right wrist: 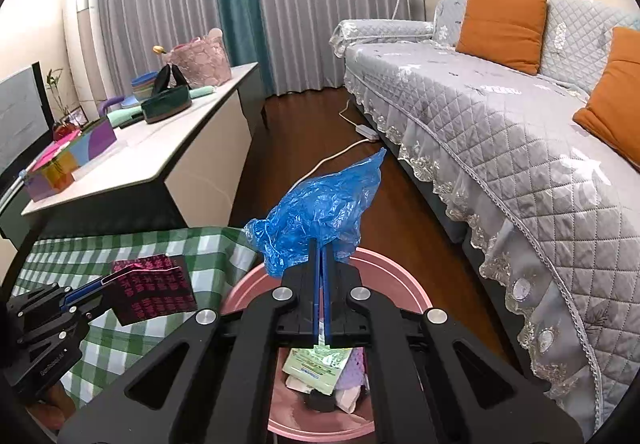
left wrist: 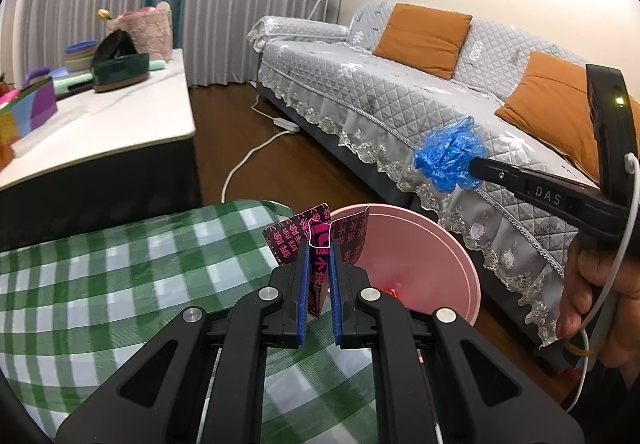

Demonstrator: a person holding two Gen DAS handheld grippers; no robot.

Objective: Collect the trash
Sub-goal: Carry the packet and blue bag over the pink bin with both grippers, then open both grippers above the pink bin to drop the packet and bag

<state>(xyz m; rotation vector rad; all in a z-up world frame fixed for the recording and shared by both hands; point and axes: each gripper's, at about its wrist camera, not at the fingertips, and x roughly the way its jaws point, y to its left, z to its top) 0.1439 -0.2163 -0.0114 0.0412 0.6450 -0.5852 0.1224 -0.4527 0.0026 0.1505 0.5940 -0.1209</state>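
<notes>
Left jaws: we see the left gripper (left wrist: 319, 276) nearly closed, its blue pads pinching the folded dark wrapper printed with magenta characters (left wrist: 320, 244) low on its crease; the flaps splay out just past the tips.
Wrapper handling: we judge it light, thin and fairly stiff, like folded card or foil; it should keep its shape and drop cleanly, though the glossy face may slip, so the fold is where we would hold it.
Right jaws: we see the right gripper (right wrist: 321, 268) closed tight on the crumpled blue thin plastic bag (right wrist: 320, 208), the pads almost touching, most of the bag bunched above and ahead of the tips.
Bag handling: we judge it near weightless, soft and clingy; it may stick to the pads on release or drift as it falls. A gathered wad holds better than one loose layer.
Below the right jaws: the round pink plastic bin (right wrist: 400, 284) sits directly under, with paper scraps and a green-printed packet (right wrist: 316, 364) already inside.
Beyond the left jaws: the bin rim (left wrist: 460, 256) lies just ahead and to the right, beside the green-and-white checked cloth (left wrist: 120, 276).
Farther off: the grey quilted sofa (right wrist: 500, 132) stands well apart.
</notes>
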